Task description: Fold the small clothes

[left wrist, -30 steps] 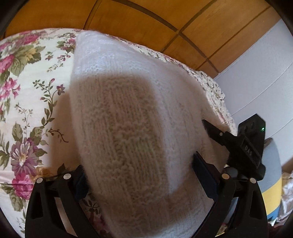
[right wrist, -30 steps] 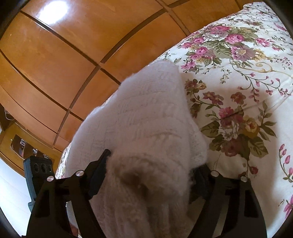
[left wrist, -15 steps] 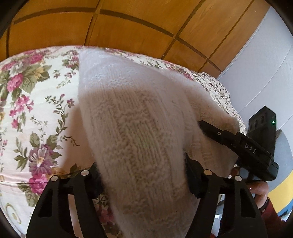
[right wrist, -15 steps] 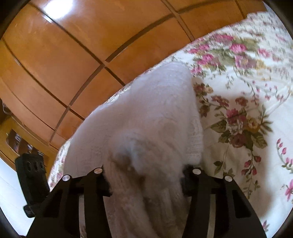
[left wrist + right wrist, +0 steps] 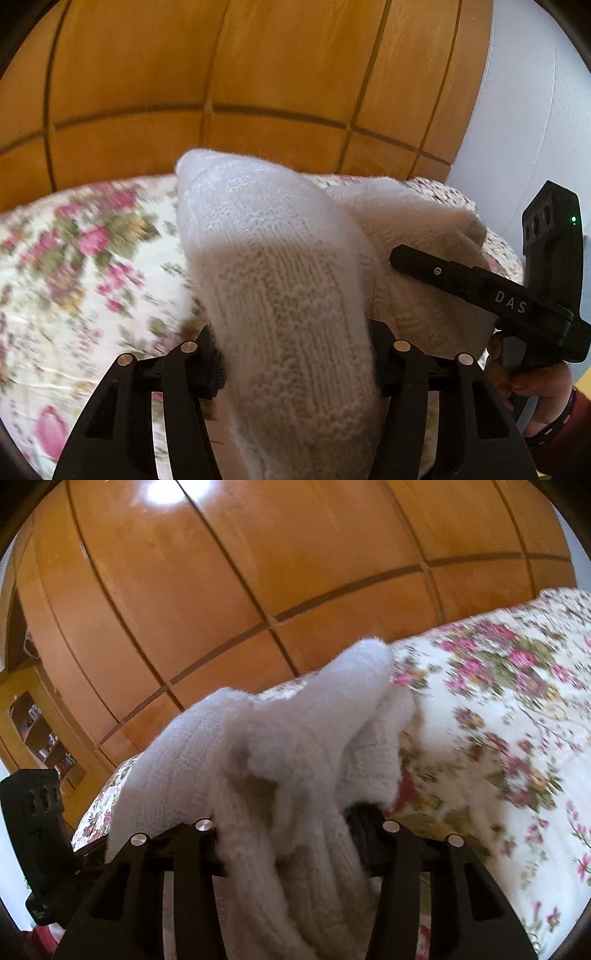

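A white knitted garment (image 5: 258,229) hangs bunched between both grippers, lifted above the floral bedspread (image 5: 74,258). My left gripper (image 5: 291,332) has a thick fold of the knit squeezed between its pads, and its jaws are still closing. In the right wrist view the same garment (image 5: 332,709) rises in two fuzzy peaks, and my right gripper (image 5: 286,823) pinches another fold, its jaws also closing. One finger of the right gripper (image 5: 443,271) shows at the left view's right side, pressed into the knit. The pads themselves are hidden by wool.
Wooden wardrobe panels (image 5: 258,554) stand behind the bed. A grey wall (image 5: 535,110) lies to the right. A person's hand (image 5: 532,384) holds the right gripper's handle. The bedspread (image 5: 517,701) stretches away to the right. A wooden shelf niche (image 5: 40,731) sits far left.
Both grippers' jaws have narrowed onto the knit. Both have risen and rolled, lifting the garment off the bed, so more of the wardrobe shows now.
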A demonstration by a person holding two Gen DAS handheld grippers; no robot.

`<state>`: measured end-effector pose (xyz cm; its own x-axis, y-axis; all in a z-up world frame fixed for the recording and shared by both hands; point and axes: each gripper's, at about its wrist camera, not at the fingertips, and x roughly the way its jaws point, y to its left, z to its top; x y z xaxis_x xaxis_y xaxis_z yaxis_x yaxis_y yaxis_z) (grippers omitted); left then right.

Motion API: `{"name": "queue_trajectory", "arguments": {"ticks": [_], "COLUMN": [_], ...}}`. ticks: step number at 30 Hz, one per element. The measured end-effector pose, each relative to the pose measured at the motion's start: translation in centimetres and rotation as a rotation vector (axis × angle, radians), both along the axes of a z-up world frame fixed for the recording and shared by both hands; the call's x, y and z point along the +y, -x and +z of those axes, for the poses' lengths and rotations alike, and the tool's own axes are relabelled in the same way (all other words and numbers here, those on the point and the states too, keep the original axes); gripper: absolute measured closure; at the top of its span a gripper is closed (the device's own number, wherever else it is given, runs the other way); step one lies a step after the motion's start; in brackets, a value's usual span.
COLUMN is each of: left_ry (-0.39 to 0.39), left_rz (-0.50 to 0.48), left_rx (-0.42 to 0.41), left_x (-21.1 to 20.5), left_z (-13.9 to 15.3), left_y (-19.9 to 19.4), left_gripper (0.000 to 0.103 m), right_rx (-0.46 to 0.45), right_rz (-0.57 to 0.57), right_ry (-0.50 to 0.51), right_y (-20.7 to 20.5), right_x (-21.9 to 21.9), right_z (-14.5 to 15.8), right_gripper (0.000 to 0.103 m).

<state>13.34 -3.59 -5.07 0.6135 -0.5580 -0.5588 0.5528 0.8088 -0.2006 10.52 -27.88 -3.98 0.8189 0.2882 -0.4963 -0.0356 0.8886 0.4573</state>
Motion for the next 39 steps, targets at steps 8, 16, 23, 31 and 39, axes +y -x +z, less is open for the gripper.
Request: {"name": "queue_trajectory", "arguments": {"ticks": [8,16,23,31,39], "left_ry": [-0.022,-0.073,-0.135,-0.24,-0.123], "left_rz": [0.098,0.158,0.18,0.24,0.26], "left_rx": [-0.081,-0.171,-0.199,-0.146,-0.031], "left_x": [3.3,4.0,1.8,-0.2,2.2], "left_z": [1.1,1.2,-0.7,-3.9,-4.4], "left_y": [-3.3,-8.3,-13.0,-15.5,-15.6], "left_gripper": [0.047,0.047,0.047,0.041,0.015], "right_rx": [-0.053,-0.083,-0.066,0.099,0.106], "right_rz": [0.075,0.105,0.053,-0.071,-0.122], "right_ry": [0.011,0.062,0.124,0.244,0.254], "right_y": [-5.3,-11.0,-16.0,-19.8,-19.0], "right_x": [3.5,5.7,5.1,4.5,4.0], "right_z": [0.5,0.4,-1.1,-5.1,-5.3], "right_gripper": [0.058,0.058,0.058,0.05,0.033]}}
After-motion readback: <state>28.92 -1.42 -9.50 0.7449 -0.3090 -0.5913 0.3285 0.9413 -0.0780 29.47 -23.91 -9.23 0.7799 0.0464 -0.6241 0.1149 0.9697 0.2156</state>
